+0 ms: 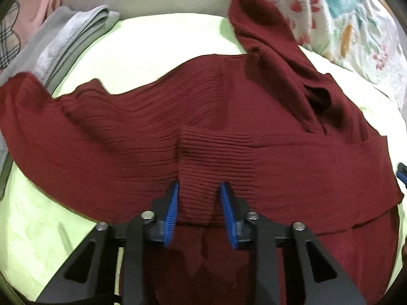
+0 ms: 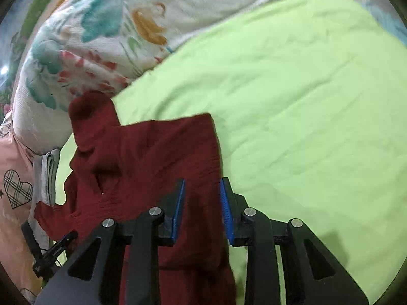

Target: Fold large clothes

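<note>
1. A dark red knitted sweater [image 1: 203,117] lay spread across a bed covered by a light green sheet [image 1: 157,40], with one sleeve or hood part [image 1: 257,20] reaching toward the far right, against a floral quilt [image 1: 343,17].
2. The left gripper [image 1: 199,190] hovered over the near middle of the sweater, its fingers spread, with a ribbed cuff or band [image 1: 216,150] lying between them but not pinched.
3. The right gripper [image 2: 202,193] sat at the sweater's right edge [image 2: 216,152], its fingers also spread; red cloth lay between them, and whether the pads touched it could not be told.
4. A folded grey garment [image 1: 76,35] rested at the far left of the bed, just beside the sweater's left end.
5. Judged from this, a fold was being set up and no grasp was yet made.
6. Risks: closing on only the top layer would have let the lower layer drag and bunch.
7. The loose knit might have stretched or slipped from the pads if lifted by a small pinch.
8. The soft bed gave little support, so the fold could have come out crooked.
9. The far sleeve could have trailed onto the quilt.
</note>
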{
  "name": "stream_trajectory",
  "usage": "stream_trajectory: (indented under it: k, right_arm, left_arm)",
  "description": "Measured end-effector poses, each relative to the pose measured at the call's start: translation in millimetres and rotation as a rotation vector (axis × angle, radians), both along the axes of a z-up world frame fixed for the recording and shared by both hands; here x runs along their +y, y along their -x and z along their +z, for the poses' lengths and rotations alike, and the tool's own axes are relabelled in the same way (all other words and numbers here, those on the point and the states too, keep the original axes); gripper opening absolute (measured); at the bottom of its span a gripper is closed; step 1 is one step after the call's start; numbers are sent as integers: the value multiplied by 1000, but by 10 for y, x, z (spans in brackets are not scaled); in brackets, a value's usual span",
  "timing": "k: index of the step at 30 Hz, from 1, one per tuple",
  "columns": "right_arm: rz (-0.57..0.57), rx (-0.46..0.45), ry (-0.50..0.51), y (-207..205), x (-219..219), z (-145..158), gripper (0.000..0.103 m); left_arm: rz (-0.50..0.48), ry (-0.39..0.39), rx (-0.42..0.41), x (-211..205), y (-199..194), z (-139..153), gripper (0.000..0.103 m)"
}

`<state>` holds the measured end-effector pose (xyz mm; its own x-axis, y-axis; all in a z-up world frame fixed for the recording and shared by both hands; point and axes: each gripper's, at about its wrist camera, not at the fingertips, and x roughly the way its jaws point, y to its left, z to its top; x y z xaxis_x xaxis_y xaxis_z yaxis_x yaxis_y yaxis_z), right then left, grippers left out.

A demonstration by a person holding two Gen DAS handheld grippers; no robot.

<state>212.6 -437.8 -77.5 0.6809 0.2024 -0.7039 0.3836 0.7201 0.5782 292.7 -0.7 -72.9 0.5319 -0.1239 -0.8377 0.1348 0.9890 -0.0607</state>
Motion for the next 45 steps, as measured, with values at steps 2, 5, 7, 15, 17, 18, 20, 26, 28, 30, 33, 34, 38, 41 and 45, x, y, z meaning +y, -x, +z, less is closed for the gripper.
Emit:
stream_trajectory:
  k: [2,5,7,15,17,18,20,26,28,30,33,34,38,41,45]
  right_arm:
    - [12,20,-19,-84,19,-92,29]
    - [14,8,-27,-81,47,-120,36]
    - [13,-1,-34,-55,89,-106,39]
    - [23,-23,-21,18,70,-41,41]
    - [41,-22,-21,-38,116,-51,41]
    - [52,-17,-19,-82,153,-69,41]
    - [73,-2,-20,-158,213,-116,41]
    - [131,-5,51,-230,343,-51,6]
    - [94,-23,61,-151,212,20,6]
    - [83,2,43,-144,108,-39,6]
    - [96,60,38,-172,129,-166,11]
    - [78,64,51,-146,135,-141,17]
    - [15,-51,170,84,330,260,20]
    - [178,-43,162,-8,684,229,26]
    - [102,51,142,28,560,-23,25]
  left_arm:
    - [-39,34,9,-8,-2,-1,22]
    - [-57,47,-11,25,-9,37,4]
    - [-45,57,-40,83,10,95,4]
    - [72,118,-58,537,-28,149,3]
    - [53,104,-49,508,-18,141,3]
    - [42,93,-49,486,-11,141,4]
    - [33,86,-44,450,-1,135,4]
    - [23,132,-25,410,-32,161,4]
    - [-6,182,-25,377,-16,208,5]
    - [-18,155,-24,298,-22,192,5]
    - [-6,123,-2,260,-76,82,5]
    - [-3,129,6,290,-63,55,5]
    - [1,140,15,331,-47,11,9]
    - [19,148,19,375,-57,8,17]
    - [88,165,3,679,69,98,38]
